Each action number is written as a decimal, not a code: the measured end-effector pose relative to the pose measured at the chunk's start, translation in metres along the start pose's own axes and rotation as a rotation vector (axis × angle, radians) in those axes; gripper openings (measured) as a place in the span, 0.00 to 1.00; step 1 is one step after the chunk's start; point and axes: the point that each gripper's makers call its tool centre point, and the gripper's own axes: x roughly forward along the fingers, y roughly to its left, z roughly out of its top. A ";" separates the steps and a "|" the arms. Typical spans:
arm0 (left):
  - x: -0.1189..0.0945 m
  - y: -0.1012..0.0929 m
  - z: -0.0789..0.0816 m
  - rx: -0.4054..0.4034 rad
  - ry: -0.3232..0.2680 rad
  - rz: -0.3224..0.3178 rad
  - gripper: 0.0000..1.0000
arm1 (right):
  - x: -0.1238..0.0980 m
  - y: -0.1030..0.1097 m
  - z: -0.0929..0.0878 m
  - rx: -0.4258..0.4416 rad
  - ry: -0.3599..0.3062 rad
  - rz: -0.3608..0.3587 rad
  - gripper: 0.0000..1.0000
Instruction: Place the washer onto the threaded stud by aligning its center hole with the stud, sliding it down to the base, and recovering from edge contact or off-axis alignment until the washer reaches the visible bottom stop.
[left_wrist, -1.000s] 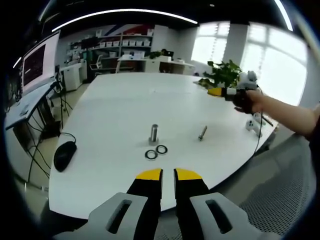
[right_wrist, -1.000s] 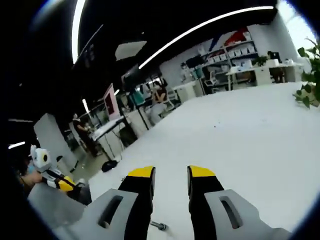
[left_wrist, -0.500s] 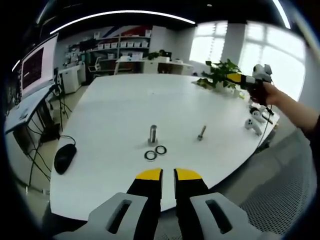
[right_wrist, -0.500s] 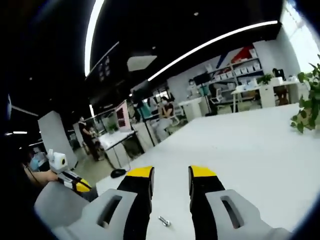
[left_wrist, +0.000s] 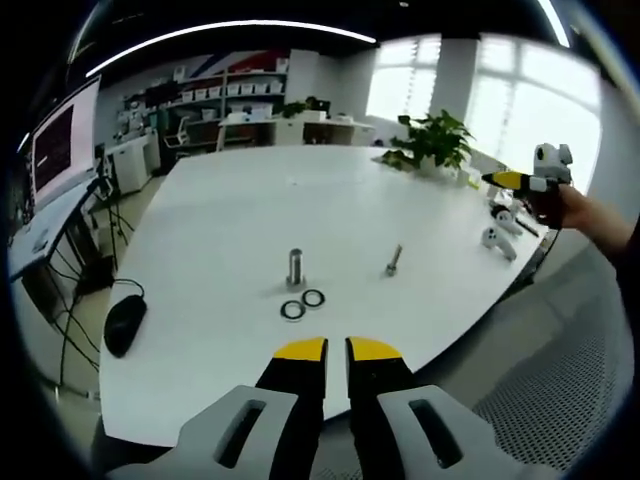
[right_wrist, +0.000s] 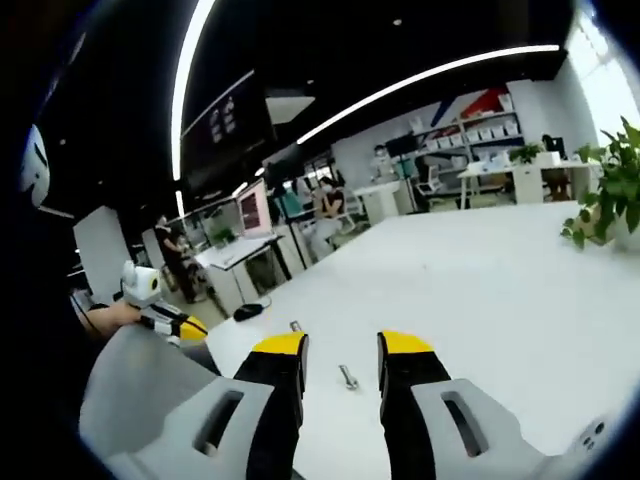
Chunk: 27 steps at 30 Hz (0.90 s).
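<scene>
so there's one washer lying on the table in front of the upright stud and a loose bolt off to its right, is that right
Not quite: the left gripper view shows two washers, not one, lying side by side on the white table just in front of the upright stud. The rest holds: the loose bolt sits apart, off to the stud's right in that view.

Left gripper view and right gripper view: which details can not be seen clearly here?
- Two washers, left gripper view: too small to compare their holes with the stud.
- Bolt, right gripper view: small and blurred; its thread is unreadable.
- Right tool, left gripper view: far off; open or shut is unclear there.
- Mouse: its cable runs off the table edge.
</scene>
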 end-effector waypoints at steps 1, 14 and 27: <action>0.000 0.000 0.000 -0.003 0.001 -0.001 0.05 | -0.002 0.005 -0.009 0.005 0.020 0.003 0.30; 0.001 0.000 -0.004 -0.020 0.019 -0.007 0.05 | -0.016 0.033 -0.053 0.022 0.114 -0.036 0.30; -0.002 -0.003 0.009 -0.055 -0.051 -0.031 0.06 | -0.023 0.018 -0.057 0.054 0.092 -0.137 0.27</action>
